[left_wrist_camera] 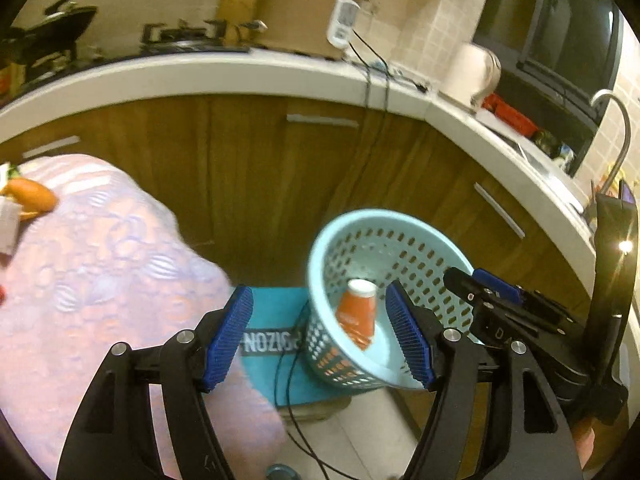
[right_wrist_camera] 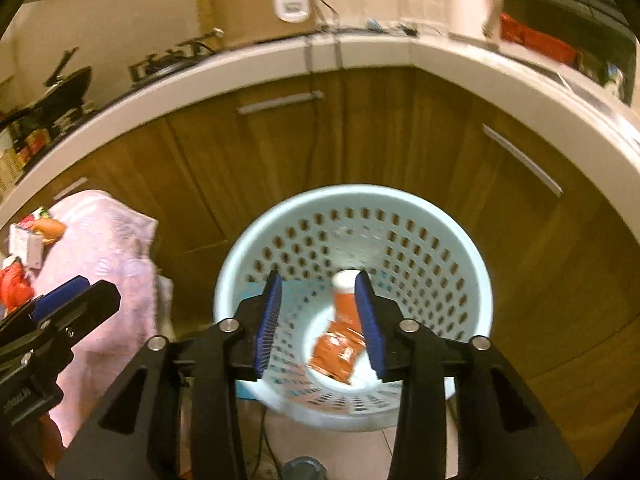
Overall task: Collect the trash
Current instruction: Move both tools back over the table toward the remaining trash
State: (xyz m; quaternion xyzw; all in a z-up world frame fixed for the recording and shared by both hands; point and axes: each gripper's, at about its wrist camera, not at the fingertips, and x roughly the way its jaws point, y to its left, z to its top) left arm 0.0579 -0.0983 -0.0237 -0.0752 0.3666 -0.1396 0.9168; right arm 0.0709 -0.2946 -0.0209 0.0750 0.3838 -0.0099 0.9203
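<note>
A light blue perforated basket [left_wrist_camera: 400, 236] [right_wrist_camera: 460, 264] stands on the floor by the wooden cabinets. An orange paper cup [left_wrist_camera: 357, 312] [right_wrist_camera: 346, 300] lies inside it, and an orange wrapper [right_wrist_camera: 336, 350] lies on the basket bottom. My left gripper [left_wrist_camera: 322, 336] is open and empty, above the basket's left edge. My right gripper [right_wrist_camera: 318, 320] is open and empty, right over the basket; it also shows in the left wrist view [left_wrist_camera: 472, 288]. More trash, an orange item [left_wrist_camera: 30, 196] [right_wrist_camera: 50, 228] and a red wrapper [right_wrist_camera: 14, 284], lies on the pink-covered table [left_wrist_camera: 100, 264] [right_wrist_camera: 108, 240].
Wooden cabinets [left_wrist_camera: 260, 168] with a white counter [left_wrist_camera: 200, 76] curve behind the basket. A blue box [left_wrist_camera: 276, 336] sits under the basket, with black cables [left_wrist_camera: 288, 380] beside it. A cooker pot [left_wrist_camera: 308, 8], kettle [left_wrist_camera: 472, 72] and tap [left_wrist_camera: 620, 128] stand on the counter.
</note>
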